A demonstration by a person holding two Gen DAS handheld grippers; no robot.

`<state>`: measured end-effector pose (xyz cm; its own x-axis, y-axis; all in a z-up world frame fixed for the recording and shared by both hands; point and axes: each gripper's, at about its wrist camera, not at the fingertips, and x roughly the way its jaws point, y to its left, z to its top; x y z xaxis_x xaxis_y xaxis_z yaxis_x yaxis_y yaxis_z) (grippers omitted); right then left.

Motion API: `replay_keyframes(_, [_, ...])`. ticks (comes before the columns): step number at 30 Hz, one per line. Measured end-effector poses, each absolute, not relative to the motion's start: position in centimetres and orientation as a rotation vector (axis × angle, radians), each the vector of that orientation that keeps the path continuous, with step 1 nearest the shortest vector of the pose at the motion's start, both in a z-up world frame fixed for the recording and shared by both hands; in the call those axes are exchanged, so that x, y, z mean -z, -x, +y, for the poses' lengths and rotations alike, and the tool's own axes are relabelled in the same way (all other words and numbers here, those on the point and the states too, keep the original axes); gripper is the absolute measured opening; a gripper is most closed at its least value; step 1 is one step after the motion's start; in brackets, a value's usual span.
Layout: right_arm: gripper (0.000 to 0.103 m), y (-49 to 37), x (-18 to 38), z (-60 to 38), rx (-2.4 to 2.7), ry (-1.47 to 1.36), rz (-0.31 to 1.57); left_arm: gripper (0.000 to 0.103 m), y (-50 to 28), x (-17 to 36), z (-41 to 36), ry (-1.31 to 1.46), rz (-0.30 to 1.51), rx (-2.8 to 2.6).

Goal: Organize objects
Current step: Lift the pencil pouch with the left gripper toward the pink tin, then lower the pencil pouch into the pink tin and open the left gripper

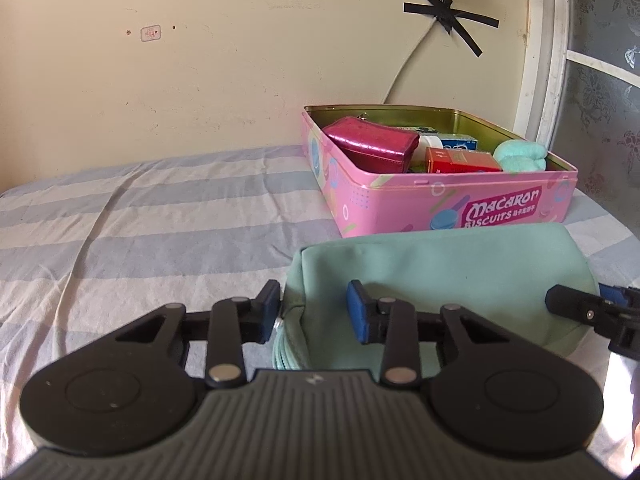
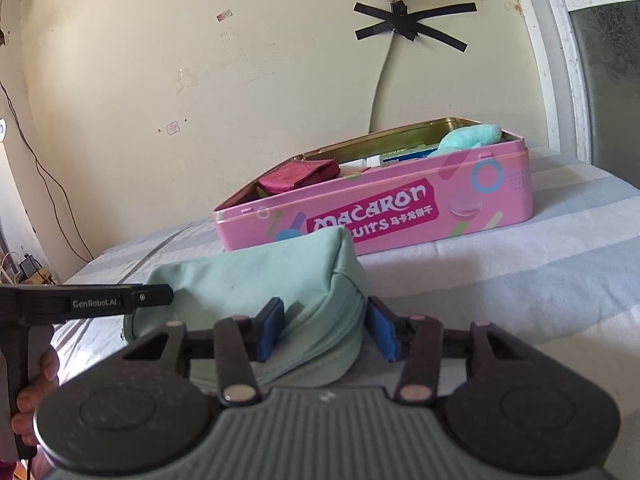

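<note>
A mint-green zip pouch (image 1: 460,272) lies on the striped sheet just in front of a pink "Macaron Biscuits" tin (image 1: 400,204). My left gripper (image 1: 316,312) is shut on the pouch's left end, with the blue pads pressing it from both sides. In the right wrist view my right gripper (image 2: 328,330) pinches the other end of the pouch (image 2: 256,276), whose fabric bulges between the pads. The open tin (image 2: 500,200) holds a magenta wallet (image 1: 372,144), a red box (image 1: 456,160), a blue-white carton (image 1: 460,142) and a mint fluffy item (image 1: 520,156).
The blue-and-white striped sheet (image 1: 160,220) stretches bare to the left of the pouch. A cream wall with a taped cable (image 1: 448,20) stands close behind the tin. A white window frame (image 1: 544,60) borders the right. A hand (image 2: 36,392) holds the left gripper's handle.
</note>
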<state>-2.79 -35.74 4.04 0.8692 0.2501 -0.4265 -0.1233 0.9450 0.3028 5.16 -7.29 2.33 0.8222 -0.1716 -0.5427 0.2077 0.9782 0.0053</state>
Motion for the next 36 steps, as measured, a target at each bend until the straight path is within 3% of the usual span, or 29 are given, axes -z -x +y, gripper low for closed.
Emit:
replay_keyframes(13, [0.042, 4.2, -9.3, -37.2, -0.159, -0.253, 0.278, 0.034, -4.4, -8.0, -9.2, -0.063, 0.423, 0.245])
replay_keyframes(36, [0.042, -6.9, -15.6, -43.1, -0.112, -0.241, 0.111, 0.035, -14.1, -14.8, -15.8, -0.115, 0.301, 0.236])
